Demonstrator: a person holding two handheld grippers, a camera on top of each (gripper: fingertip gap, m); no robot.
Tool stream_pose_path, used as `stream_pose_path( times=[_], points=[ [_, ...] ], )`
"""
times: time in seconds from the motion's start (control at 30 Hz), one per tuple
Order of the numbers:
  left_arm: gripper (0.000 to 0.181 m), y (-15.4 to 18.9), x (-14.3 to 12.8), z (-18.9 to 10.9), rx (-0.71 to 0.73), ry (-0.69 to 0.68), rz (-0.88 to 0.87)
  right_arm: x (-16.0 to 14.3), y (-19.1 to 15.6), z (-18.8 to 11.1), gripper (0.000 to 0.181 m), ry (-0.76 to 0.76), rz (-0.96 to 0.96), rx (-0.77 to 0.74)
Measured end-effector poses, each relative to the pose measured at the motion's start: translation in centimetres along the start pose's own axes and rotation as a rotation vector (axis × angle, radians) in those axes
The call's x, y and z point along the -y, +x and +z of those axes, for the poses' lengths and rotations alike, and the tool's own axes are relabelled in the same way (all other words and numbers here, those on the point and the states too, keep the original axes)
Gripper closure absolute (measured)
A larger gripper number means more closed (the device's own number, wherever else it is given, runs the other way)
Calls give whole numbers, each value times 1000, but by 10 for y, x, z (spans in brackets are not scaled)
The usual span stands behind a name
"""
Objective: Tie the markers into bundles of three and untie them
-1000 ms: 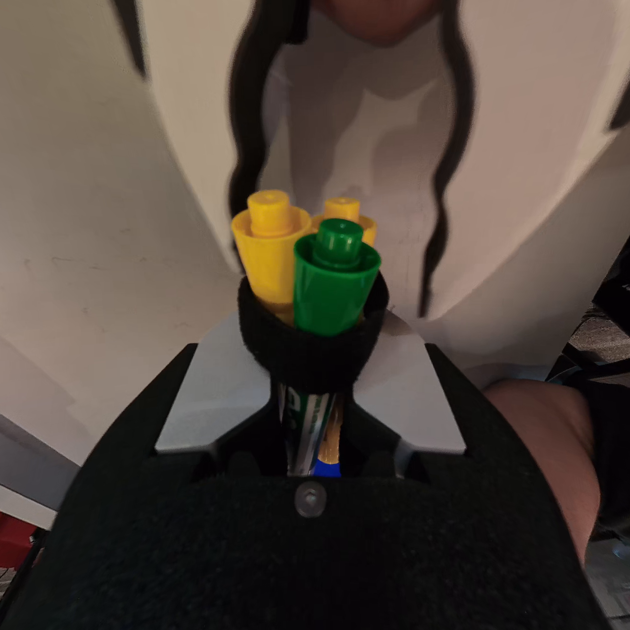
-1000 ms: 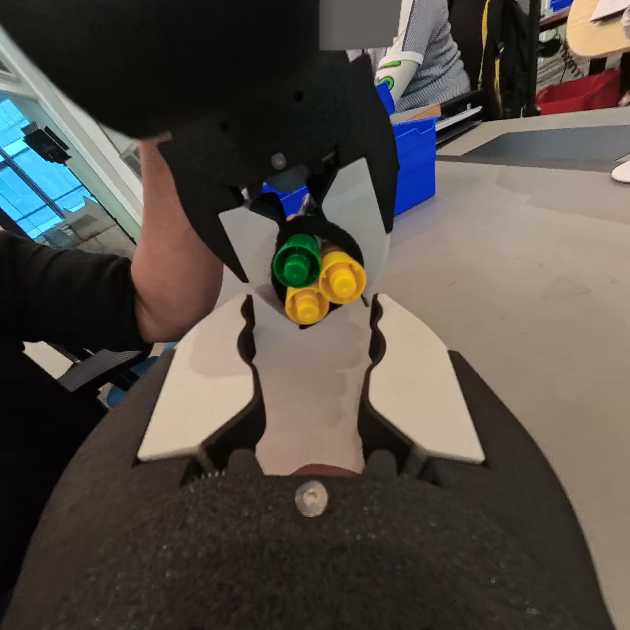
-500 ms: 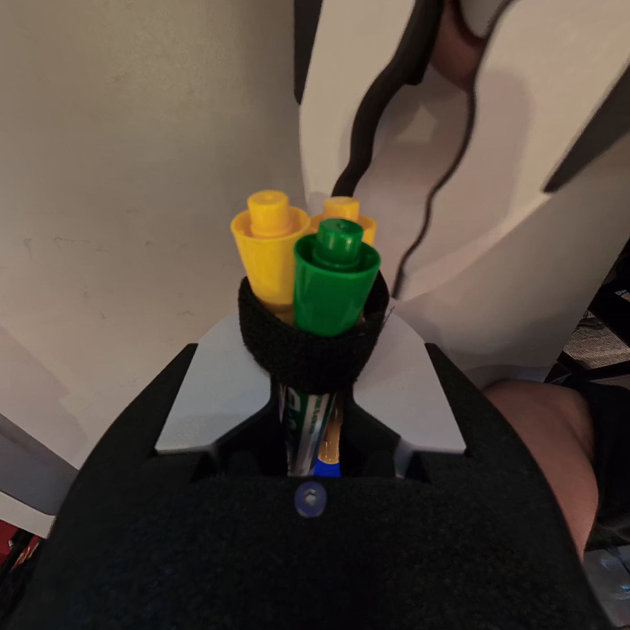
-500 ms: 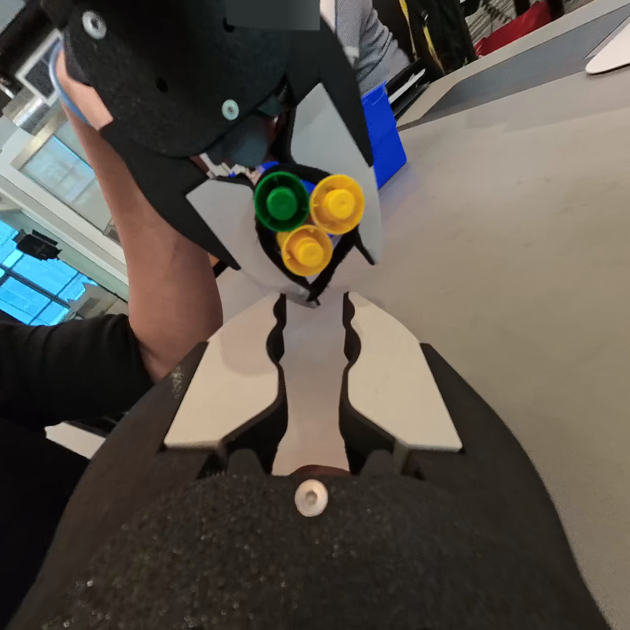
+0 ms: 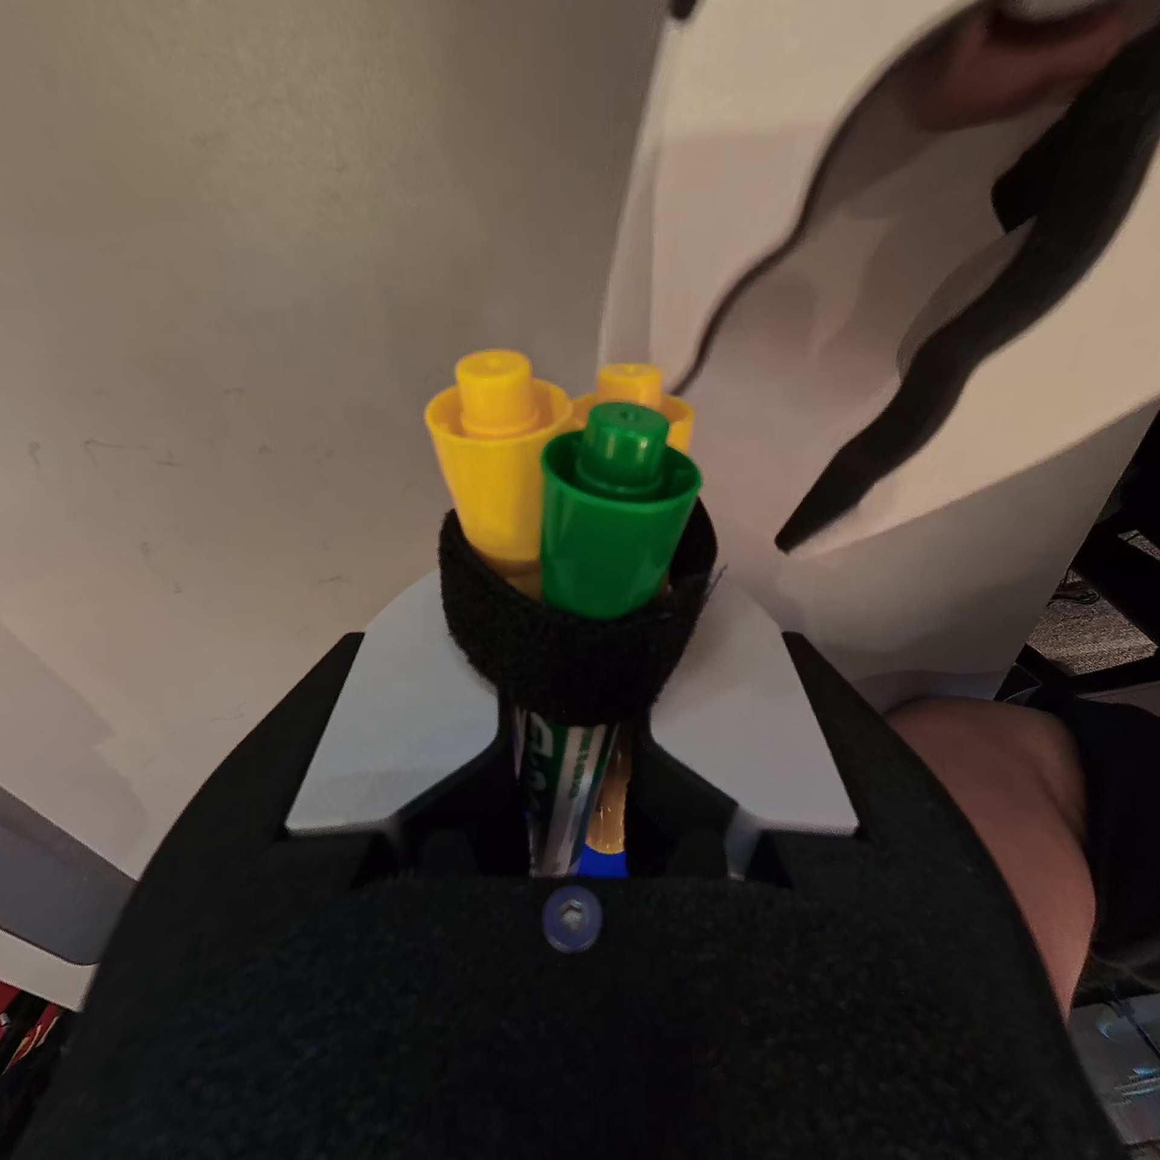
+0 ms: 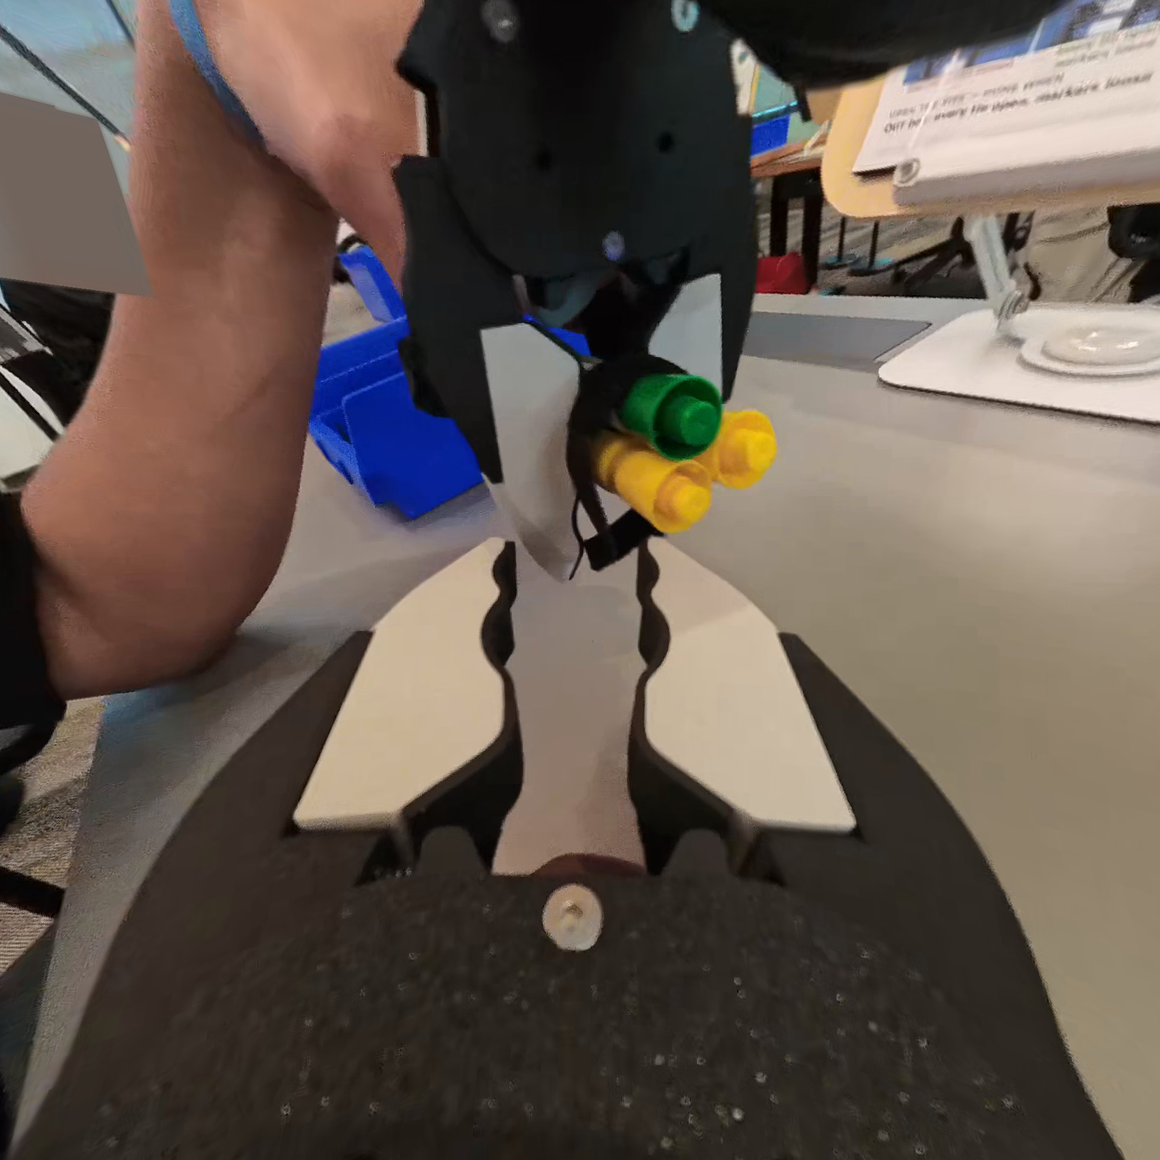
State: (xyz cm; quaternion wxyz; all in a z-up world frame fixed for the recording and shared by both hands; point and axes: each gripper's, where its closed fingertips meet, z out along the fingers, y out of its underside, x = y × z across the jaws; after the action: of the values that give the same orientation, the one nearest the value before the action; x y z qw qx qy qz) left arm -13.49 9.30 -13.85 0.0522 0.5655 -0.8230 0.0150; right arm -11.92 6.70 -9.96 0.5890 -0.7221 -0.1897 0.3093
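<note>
Left wrist view: my left gripper (image 5: 577, 634) is clamped on the bundle of markers (image 5: 565, 521), one green and two yellow, bound by a black strap (image 5: 565, 653) just past my fingertips. My right gripper (image 5: 879, 314) shows blurred at upper right.

Right wrist view: my right gripper (image 6: 574, 565) is released, fingers parted and empty, directly below the strap's loose tail (image 6: 612, 543). The bundle is held above the grey table (image 6: 941, 596). A blue bin (image 6: 389, 433) sits behind.
</note>
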Motion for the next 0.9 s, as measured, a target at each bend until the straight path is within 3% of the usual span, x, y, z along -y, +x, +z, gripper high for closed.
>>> stream_pose_path(
  times=[0.37, 0.6, 0.9],
  points=[
    [140, 5, 6, -1, -6, 9, 24, 3, -2, 1, 152, 34, 56, -5],
    [140, 7, 7, 0, -13, 8, 34, 2, -2, -2, 179, 31, 60, 19],
    [140, 6, 8, -1, -9, 14, 41, 2, -6, -2, 180, 31, 211, 114]
  ],
)
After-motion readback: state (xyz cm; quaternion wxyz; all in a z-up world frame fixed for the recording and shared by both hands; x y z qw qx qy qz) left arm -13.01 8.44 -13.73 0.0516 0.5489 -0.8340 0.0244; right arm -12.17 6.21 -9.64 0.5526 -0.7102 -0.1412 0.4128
